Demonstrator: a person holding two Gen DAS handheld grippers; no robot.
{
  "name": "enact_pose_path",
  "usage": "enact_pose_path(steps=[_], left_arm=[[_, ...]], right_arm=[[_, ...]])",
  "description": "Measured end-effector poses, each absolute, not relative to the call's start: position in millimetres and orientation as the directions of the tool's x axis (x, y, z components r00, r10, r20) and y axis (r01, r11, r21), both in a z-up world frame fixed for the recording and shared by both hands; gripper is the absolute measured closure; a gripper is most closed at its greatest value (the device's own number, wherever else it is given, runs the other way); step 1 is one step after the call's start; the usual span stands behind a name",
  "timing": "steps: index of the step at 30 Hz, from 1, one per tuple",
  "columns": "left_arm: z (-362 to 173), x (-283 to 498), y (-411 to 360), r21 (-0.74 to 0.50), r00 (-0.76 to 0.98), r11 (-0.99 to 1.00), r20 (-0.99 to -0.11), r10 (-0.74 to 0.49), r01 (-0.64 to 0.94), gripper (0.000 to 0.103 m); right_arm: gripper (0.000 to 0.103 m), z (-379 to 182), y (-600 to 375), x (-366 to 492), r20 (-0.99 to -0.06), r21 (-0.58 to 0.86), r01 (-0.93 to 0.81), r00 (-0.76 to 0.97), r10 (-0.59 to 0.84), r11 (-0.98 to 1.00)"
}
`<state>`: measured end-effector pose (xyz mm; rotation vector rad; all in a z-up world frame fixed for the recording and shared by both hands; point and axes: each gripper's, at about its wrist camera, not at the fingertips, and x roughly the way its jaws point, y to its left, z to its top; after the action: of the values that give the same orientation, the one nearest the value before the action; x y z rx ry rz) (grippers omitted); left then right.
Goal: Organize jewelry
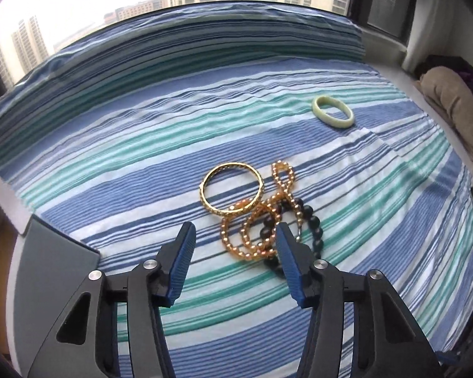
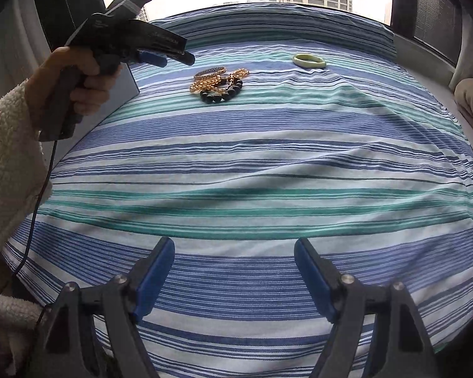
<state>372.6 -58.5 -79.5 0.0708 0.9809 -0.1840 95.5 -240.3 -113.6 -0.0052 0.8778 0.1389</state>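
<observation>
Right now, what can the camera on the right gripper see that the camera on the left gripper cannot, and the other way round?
Only the right wrist view shows the person's hand in a fleecy sleeve, holding the left gripper from outside, and the open right gripper over bare cloth. Only the left wrist view looks between the left gripper's own blue fingers, showing that the dark bead bracelet is tangled with the amber bead strand. Both show the gold bangle, the pale green bangle, the grey box and the striped sheet.

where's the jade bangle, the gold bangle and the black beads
jade bangle (image 1: 321, 101): left wrist view, far left rim
gold bangle (image 1: 206, 203): left wrist view, left rim
black beads (image 1: 315, 220): left wrist view, one bead on the right
</observation>
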Motion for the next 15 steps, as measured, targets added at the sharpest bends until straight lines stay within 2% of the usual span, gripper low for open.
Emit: enact_pose_path(steps=[5,7,9,15], left_arm=[[-94.6,411.9,-73.0,-0.084,0.512,0.978,-0.842,-0.173,0.193,0.053],[-103.0,426.1,-78.1,-0.093,0.470,0.977,-0.865,-0.174,0.190,0.064],[-112.1,436.2,-80.2,-0.085,0.424,0.981,-0.892,-0.154,0.177,0.083],[-122.1,446.2,-82.0,-0.066,0.363,0.982,-0.923,-0.127,0.176,0.086]], right_arm=[[0.023,-118.3,-250.4,97.2,-0.774,0.068,-0.107,0.622,0.120,0.992],[0.023,-120.8,-253.3,98.7,-0.779,0.071,-0.103,0.615,0.120,0.992],[0.023,-121.5,-255.9,98.9,-0.781,0.072,-0.100,0.613,0.118,0.992],[0.023,-119.9,-259.5,98.7,-0.777,0.085,-0.093,0.617,0.124,0.992]])
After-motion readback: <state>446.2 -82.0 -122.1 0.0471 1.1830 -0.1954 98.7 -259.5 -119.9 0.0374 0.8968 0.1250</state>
